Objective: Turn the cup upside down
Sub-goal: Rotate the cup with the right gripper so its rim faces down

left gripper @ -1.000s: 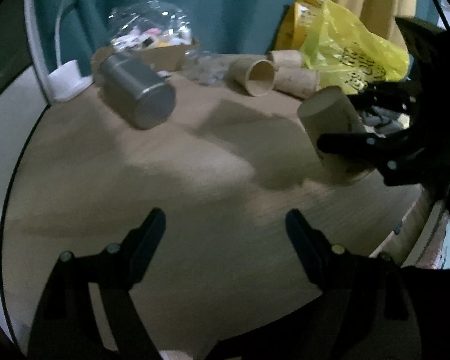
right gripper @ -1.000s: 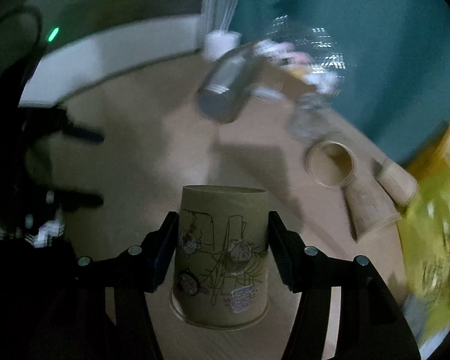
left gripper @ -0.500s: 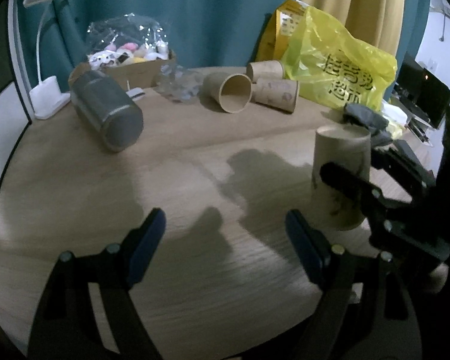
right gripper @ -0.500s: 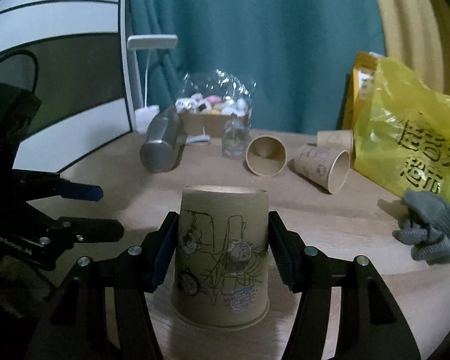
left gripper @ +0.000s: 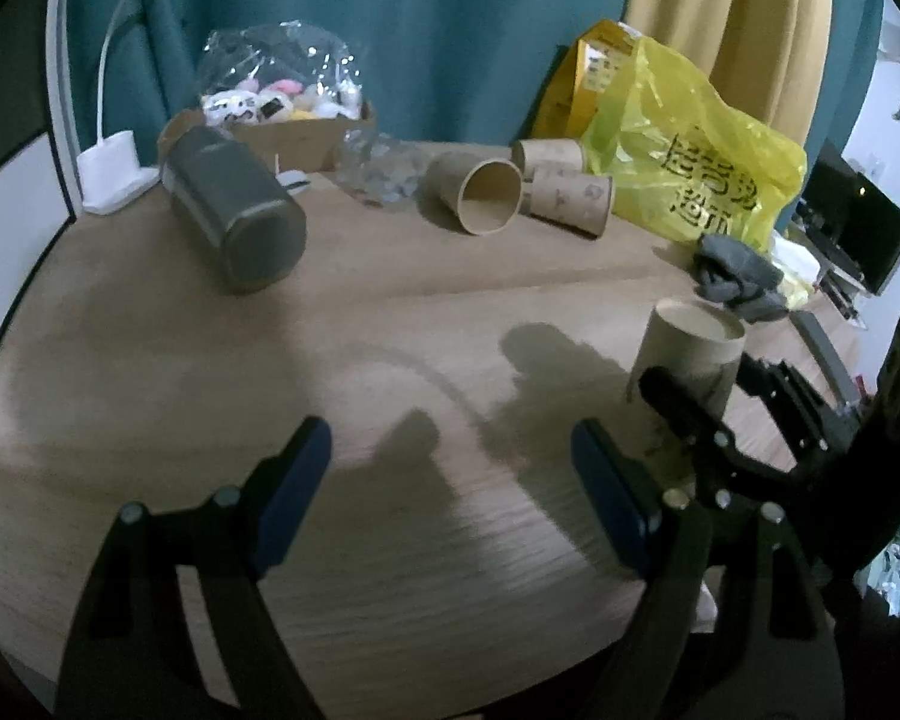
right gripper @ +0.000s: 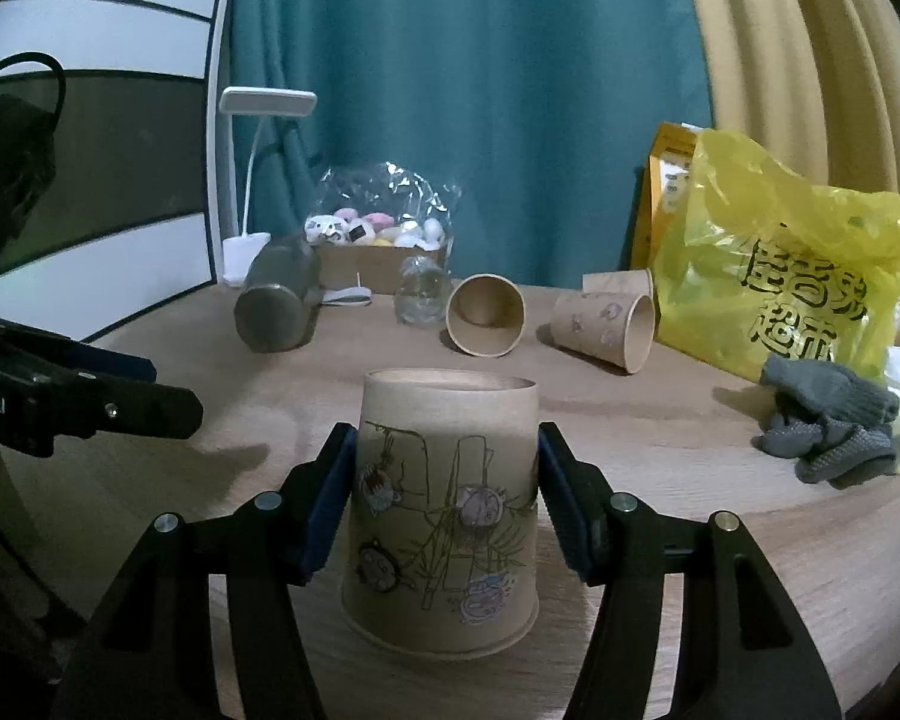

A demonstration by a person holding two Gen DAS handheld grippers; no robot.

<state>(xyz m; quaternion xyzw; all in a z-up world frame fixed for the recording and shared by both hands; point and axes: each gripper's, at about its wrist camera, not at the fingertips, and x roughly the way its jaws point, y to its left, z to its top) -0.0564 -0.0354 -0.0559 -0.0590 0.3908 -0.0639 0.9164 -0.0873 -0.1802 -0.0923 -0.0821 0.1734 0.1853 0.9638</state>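
A brown paper cup (right gripper: 444, 510) with cartoon drawings stands upside down, its rim on the wooden table (right gripper: 660, 456). My right gripper (right gripper: 447, 498) is shut on it, one pad on each side of its wall. The same cup (left gripper: 687, 360) shows at the right in the left wrist view, held by the right gripper's black fingers (left gripper: 684, 414). My left gripper (left gripper: 450, 480) is open and empty, low over the table's near part, to the left of the cup.
Three more paper cups (right gripper: 486, 315) lie on their sides at the back. A grey metal flask (right gripper: 276, 300) lies at back left. A yellow plastic bag (right gripper: 798, 276), grey gloves (right gripper: 828, 426), a box of sweets (right gripper: 378, 246) and a white lamp (right gripper: 252, 180) ring the table.
The right gripper turned the cup from tilted in the air to upside down and set it on the table. The left gripper stayed open and barely moved.
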